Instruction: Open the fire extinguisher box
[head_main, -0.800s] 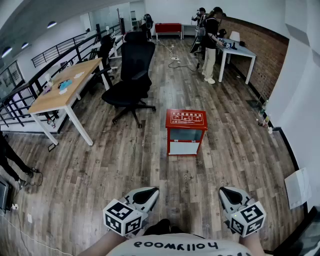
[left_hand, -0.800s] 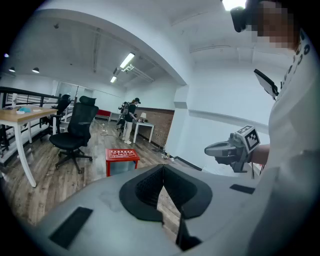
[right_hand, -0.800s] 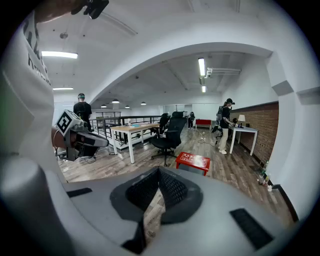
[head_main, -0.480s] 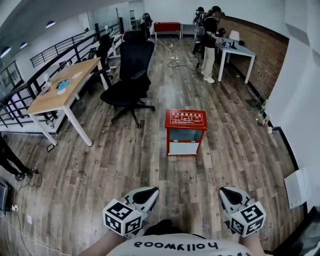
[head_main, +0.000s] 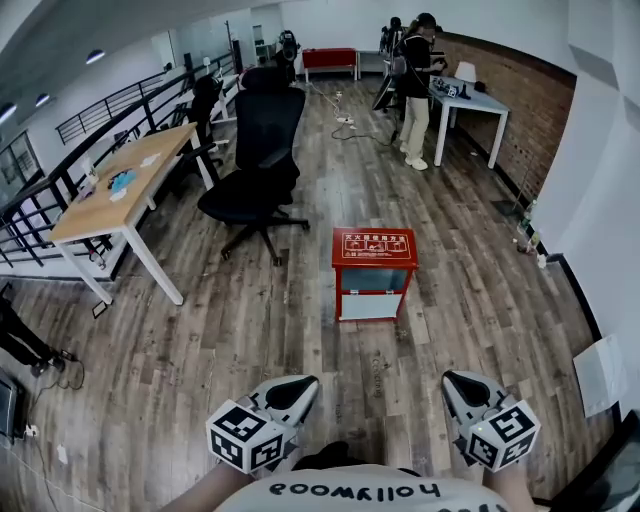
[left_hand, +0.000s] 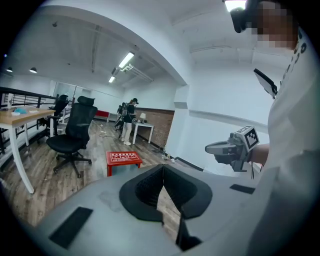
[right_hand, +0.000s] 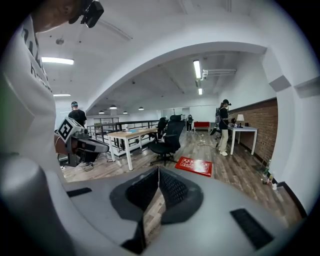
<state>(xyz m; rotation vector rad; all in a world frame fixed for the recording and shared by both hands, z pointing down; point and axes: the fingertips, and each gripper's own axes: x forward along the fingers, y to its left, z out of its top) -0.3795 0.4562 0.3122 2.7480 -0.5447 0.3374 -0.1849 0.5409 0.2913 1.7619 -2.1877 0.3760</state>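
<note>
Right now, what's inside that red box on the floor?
The red box is shut. Its front shows only a greyish pane above a white panel. Whatever is inside stays hidden.

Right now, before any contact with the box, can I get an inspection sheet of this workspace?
Surface: grey-brown wooden plank floor.
Job's things: red metal fire extinguisher box with glazed front, upright on the floor, door looks closed.
Clutter: small items on the wooden desk with white legs.
Grippers: left gripper and right gripper both shut, empty, well short of the box.
Cables: thin cable lying on the floor beyond the black office chair.
Surroundings: person standing at a white table; brick wall behind.
</note>
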